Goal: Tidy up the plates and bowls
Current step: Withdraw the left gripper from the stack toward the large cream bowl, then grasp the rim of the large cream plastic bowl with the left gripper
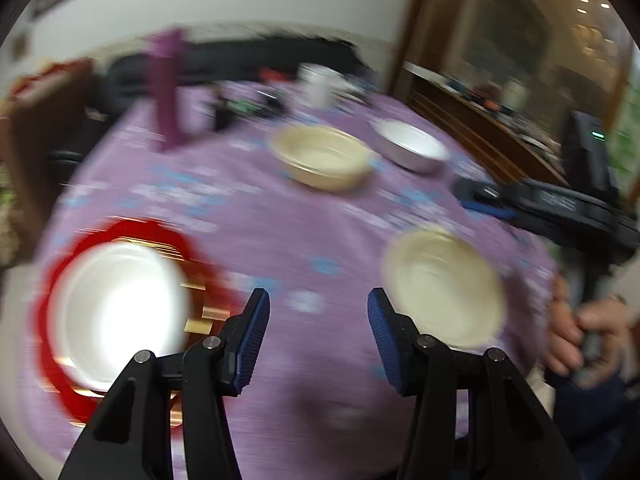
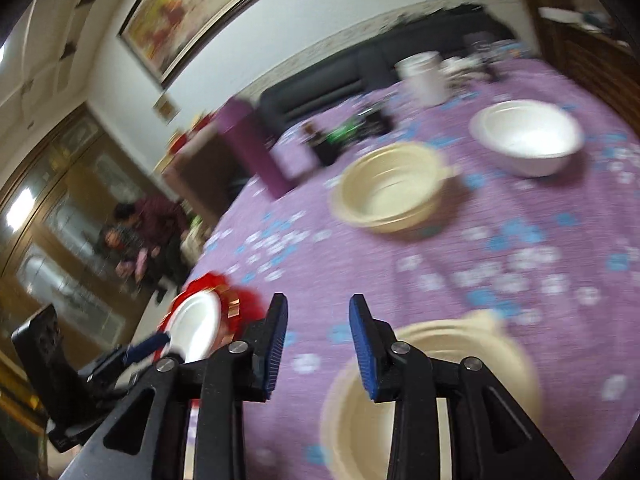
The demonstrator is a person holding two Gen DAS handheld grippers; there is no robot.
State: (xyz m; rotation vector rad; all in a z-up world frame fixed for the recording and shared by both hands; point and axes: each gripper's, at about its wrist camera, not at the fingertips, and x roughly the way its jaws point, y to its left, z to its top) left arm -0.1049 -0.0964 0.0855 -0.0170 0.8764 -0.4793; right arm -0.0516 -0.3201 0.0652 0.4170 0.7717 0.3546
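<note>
2 tongs, left [image 1: 319,304] & right [image 2: 318,310], gape w/ nothing between, over round cream bowl [image 1: 444,288] on purple cloth [image 1: 280,216].

Four dishes sit upright and apart on the bench: a white plate [image 1: 120,312] on a red mat at the left, a cream plate [image 1: 444,288] at the right, and — farther back — a cream bowl [image 1: 320,156] beside a white bowl [image 1: 412,144].

table [image 1: 280,240]: plate [image 1: 120,312] near left, on a mat [image 1: 56,372]. near right, a bowl [image 1: 444,288]. far side, a second bowl [image 1: 320,156], a third bowl [image 1: 412,146] just right of it. cup [image 1: 316,84] behind them.
</note>
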